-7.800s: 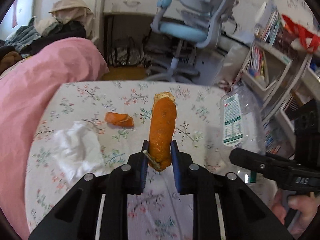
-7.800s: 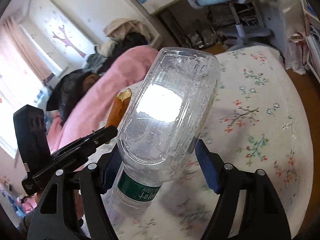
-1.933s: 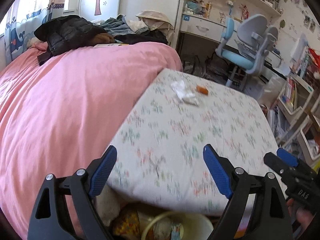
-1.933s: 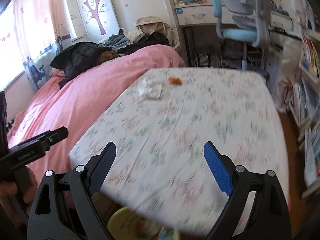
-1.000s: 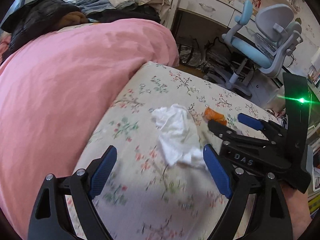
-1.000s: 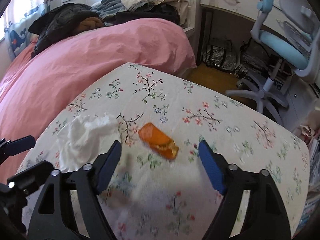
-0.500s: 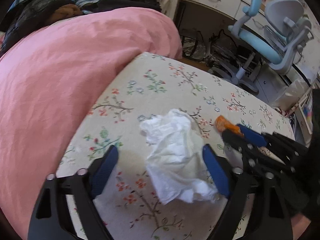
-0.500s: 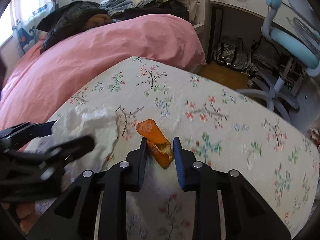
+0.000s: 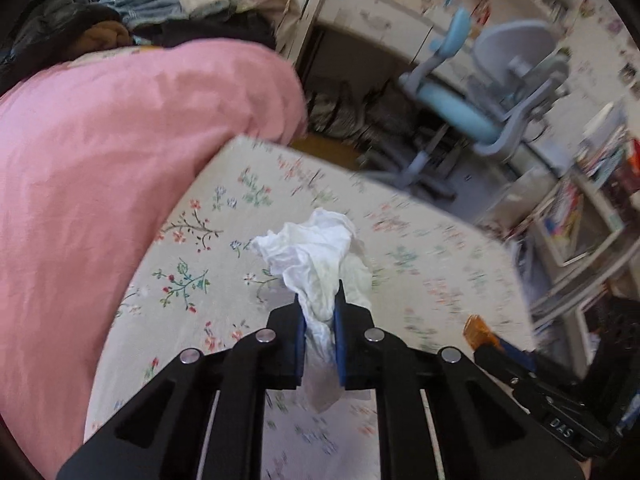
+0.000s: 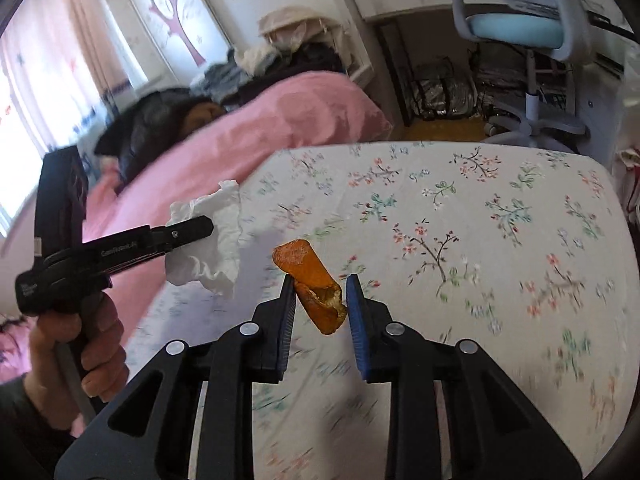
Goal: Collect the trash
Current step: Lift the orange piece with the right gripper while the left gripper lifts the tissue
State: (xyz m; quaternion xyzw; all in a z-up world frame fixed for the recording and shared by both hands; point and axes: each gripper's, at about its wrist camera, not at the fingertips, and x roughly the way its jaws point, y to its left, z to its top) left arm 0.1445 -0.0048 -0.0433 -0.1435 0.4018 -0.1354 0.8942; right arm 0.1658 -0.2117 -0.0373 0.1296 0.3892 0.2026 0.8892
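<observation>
Your left gripper (image 9: 319, 312) has its blue pads pressed together on the crumpled white tissue (image 9: 320, 256); most of the wad billows out ahead of the fingertips and a tail of it hangs down between the fingers. From the right wrist view the tissue (image 10: 208, 240) reads as lifted off the floral tablecloth (image 10: 460, 248), with your left hand (image 10: 76, 348) wrapped round the gripper's handle at the left edge of the table. Your right gripper (image 10: 320, 292) is clamped on the orange peel piece (image 10: 310, 280): the near, torn end sits between the pads, though a sliver of gap shows against the right pad, and the rounded end juts forward and up to the left. The peel is clear of the cloth, above the table's near-left part. In the left wrist view the same peel (image 9: 476, 332) shows only as an orange tip at the end of the right gripper's fingers, low right. Pink duvet (image 9: 100, 152) lies against the table's left side; a blue and grey desk chair (image 10: 520, 20) stands beyond its far edge. Both views are motion-blurred toward the table edges.
</observation>
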